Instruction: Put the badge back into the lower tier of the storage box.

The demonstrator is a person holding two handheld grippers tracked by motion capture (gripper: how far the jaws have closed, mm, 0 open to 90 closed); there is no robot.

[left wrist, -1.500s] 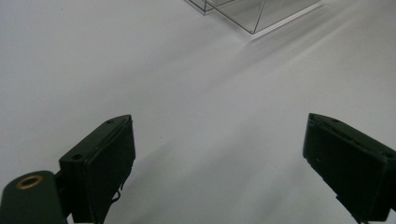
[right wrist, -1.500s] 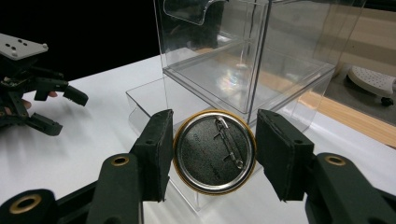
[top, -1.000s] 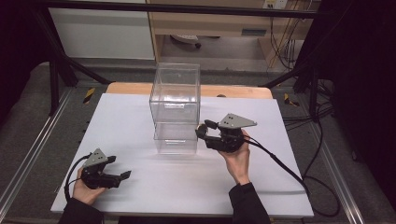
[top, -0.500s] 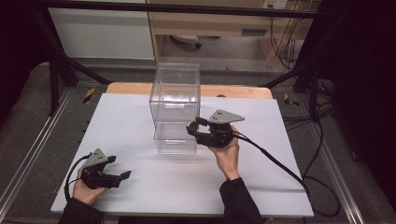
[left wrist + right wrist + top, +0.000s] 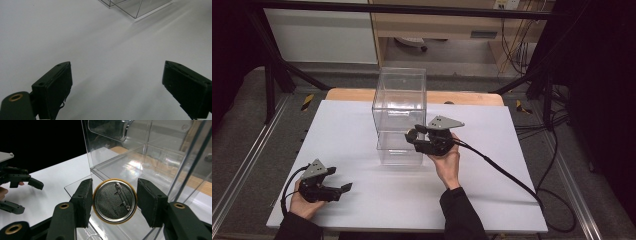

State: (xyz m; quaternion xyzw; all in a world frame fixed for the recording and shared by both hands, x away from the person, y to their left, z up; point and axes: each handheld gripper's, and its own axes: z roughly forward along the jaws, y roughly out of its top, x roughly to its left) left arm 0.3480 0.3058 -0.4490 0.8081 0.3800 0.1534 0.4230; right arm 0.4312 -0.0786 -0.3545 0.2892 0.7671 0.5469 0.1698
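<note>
Left gripper rested low on the white table, jaws spread wide with nothing between them. Right gripper was clamped on a round pin badge, gold-rimmed, its grey metal back and safety pin facing the camera, held against the clear acrylic box.

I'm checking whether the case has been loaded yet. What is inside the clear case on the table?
The clear case looks empty: bare shelf and floor through its walls. The pin badge sits between the right gripper jaws just outside it. Reflections blur the upper part.
</note>
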